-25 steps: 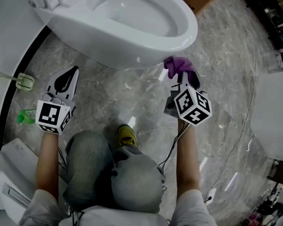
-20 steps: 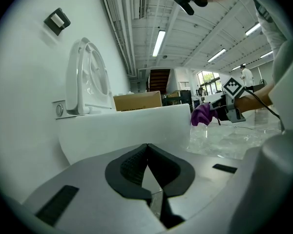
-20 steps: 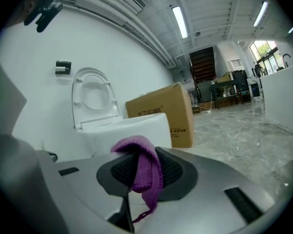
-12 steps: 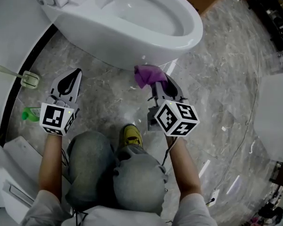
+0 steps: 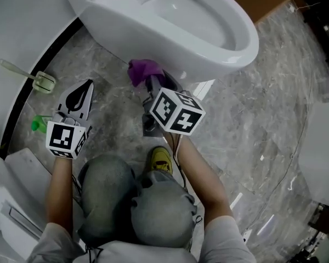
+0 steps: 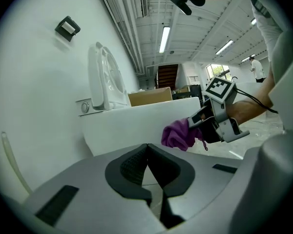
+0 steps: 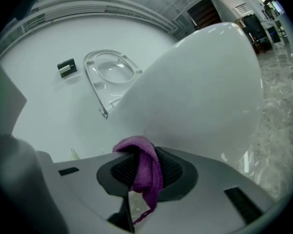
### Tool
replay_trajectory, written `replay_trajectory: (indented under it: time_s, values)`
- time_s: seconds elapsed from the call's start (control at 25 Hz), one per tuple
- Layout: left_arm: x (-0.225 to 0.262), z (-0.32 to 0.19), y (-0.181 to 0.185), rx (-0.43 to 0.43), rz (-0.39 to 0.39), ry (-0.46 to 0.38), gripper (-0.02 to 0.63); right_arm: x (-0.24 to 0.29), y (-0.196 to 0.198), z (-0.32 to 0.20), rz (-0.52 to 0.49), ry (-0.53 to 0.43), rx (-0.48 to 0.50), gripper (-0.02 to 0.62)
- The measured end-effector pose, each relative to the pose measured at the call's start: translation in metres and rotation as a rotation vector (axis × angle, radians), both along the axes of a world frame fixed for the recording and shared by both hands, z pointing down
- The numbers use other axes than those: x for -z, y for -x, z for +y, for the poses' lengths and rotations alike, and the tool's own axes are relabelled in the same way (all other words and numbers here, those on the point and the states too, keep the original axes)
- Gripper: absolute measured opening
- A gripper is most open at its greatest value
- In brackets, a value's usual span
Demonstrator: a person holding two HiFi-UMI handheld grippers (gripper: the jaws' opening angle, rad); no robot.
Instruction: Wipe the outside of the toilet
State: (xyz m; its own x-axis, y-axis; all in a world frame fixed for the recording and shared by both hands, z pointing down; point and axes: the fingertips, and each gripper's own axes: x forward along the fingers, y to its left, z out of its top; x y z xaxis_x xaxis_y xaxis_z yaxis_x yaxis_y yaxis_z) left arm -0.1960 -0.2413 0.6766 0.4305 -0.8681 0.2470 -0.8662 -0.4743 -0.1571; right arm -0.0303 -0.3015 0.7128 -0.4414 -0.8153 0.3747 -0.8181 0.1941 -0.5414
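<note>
could lose the cloth (image 5: 140,70), pinched by one fold in the right gripper (image 5: 153,84), if dragged hard along the toilet (image 5: 153,43), with the left gripper (image 5: 79,95) pressed together and empty.

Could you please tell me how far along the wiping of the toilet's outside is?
Done: no wiped patch can be told on the toilet. In hand: the right claw is shut on the purple cloth, held at the bowl's lower side. The left claw is shut, empty. Left: seemingly most of the outside.

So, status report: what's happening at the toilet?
Right hand-held gripper shut on purple cloth, at outer side of toilet. Left hand-held gripper shut, empty, over floor. Nothing in the way.
</note>
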Motion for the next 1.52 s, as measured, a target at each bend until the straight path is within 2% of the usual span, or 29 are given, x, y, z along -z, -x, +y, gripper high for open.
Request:
replay_trajectory:
  time_s: [0.16,0.32,0.92,1.32,1.52]
  values:
    - [-0.003,0.001,0.011,0.025,-0.013,0.008,0.014,-0.005,0.017,-0.018,-0.043,0.025,-0.036,0.091]
    - [-0.008,0.001,0.015,0.038,-0.017,0.018,0.014,-0.015,0.012,-0.026,-0.061,0.055,-0.088,0.091]
    - [-0.013,-0.013,-0.041,-0.075,-0.025,0.018,0.014,-0.03,-0.055,-0.012,-0.031,0.082,-0.137,0.092]
    - [-0.022,-0.017,-0.057,-0.109,-0.015,0.046,0.014,-0.039,-0.105,0.006,0.01,0.09,-0.175,0.092]
    - [-0.025,-0.021,-0.068,-0.125,-0.011,0.05,0.014,-0.043,-0.134,0.011,0.012,0.089,-0.227,0.094]
